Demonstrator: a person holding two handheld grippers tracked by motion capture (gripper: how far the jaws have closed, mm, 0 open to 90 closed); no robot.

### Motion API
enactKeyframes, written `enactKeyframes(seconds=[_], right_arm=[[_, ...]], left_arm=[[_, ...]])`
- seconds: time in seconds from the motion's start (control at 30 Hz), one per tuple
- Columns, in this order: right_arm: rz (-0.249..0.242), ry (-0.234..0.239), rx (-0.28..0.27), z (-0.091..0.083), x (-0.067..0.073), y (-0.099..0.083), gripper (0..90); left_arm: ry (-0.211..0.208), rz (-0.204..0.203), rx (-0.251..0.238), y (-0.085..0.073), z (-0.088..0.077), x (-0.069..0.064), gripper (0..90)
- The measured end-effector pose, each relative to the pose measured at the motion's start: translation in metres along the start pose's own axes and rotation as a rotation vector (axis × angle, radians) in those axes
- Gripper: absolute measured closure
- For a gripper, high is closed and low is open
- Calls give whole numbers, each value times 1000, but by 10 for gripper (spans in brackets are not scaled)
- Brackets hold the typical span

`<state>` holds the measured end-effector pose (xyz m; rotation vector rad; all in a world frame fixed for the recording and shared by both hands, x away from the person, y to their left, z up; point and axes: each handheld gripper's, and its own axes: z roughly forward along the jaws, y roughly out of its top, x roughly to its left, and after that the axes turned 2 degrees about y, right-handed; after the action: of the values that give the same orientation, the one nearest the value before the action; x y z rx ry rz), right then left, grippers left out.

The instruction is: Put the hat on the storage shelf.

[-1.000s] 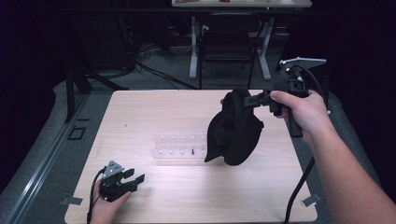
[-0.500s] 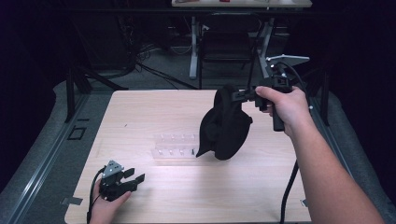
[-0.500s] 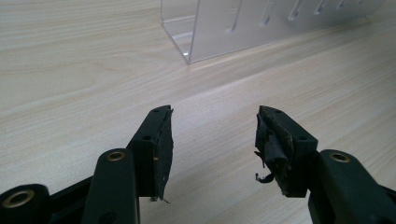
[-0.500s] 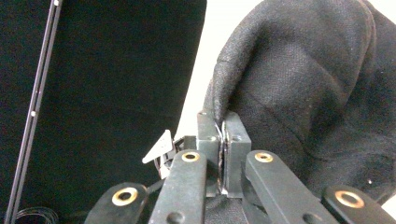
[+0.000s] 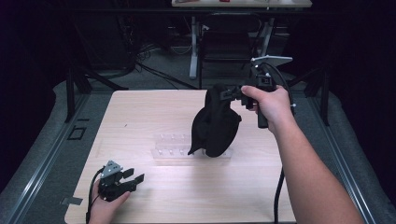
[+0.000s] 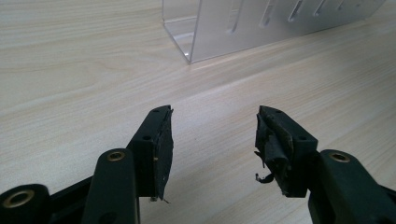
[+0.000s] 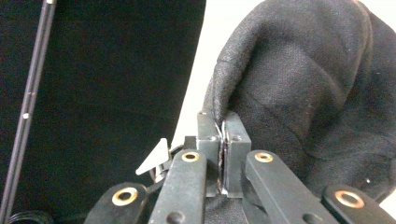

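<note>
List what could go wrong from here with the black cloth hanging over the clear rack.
1. The right gripper pinches only a thin fold at the edge of the black cloth; the hanging fabric might slip out.
2. The cloth's lower end dangles at the clear plastic rack and may snag or drag it across the table.
3. The left gripper rests open near the table's front edge, too far off to steady the rack.

Black tongs (image 6: 212,149) (brass-looking screws), trailing cables
</note>
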<state>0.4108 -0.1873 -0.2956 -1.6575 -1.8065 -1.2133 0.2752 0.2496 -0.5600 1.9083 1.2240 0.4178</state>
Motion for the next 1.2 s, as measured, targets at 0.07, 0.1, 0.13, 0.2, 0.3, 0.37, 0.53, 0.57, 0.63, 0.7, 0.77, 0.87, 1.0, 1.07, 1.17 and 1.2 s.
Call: enactKeyframes(seconds=[0.07,0.1,0.13,0.2,0.3,0.37,0.53,0.57,0.63,0.7,0.77,0.87,1.0,1.07,1.17,1.2], right_arm=[[3,-5,1,4,-2,1,883],[5,-5,0,5,-3,2,883],[6,-1,3,5,-4,2,883],[8,3,-2,7,-4,3,883],[6,12,3,9,-4,3,882],[6,21,0,11,-4,3,882],[6,45,-4,18,-3,3,881],[5,48,-5,19,-2,3,881],[5,56,-3,22,0,2,880],[4,64,1,25,2,2,880],[1,71,6,28,4,2,880],[-5,74,13,32,8,1,879],[-6,82,18,37,10,1,879],[-7,82,18,38,11,1,879],[-6,82,21,39,11,1,879],[-5,81,19,39,12,1,878]], left_arm=[[-1,-3,1,0,0,0,464],[-2,0,13,0,-1,0,464],[2,-1,5,0,0,0,465],[4,-3,0,-1,1,0,465],[1,4,2,0,0,-1,466],[-1,6,-7,0,0,-2,468],[-12,13,-2,2,1,-6,474],[-8,16,-10,2,1,-7,476],[-15,12,-13,3,1,-8,479],[-19,11,-24,4,-1,-9,483],[-26,13,-34,6,-2,-9,484],[-41,21,-41,10,-4,-11,493],[-46,39,-60,15,-5,-15,508],[-45,48,-62,18,-5,-17,509],[-48,52,-58,22,-3,-20,517],[-50,56,-44,23,-3,-20,521]])
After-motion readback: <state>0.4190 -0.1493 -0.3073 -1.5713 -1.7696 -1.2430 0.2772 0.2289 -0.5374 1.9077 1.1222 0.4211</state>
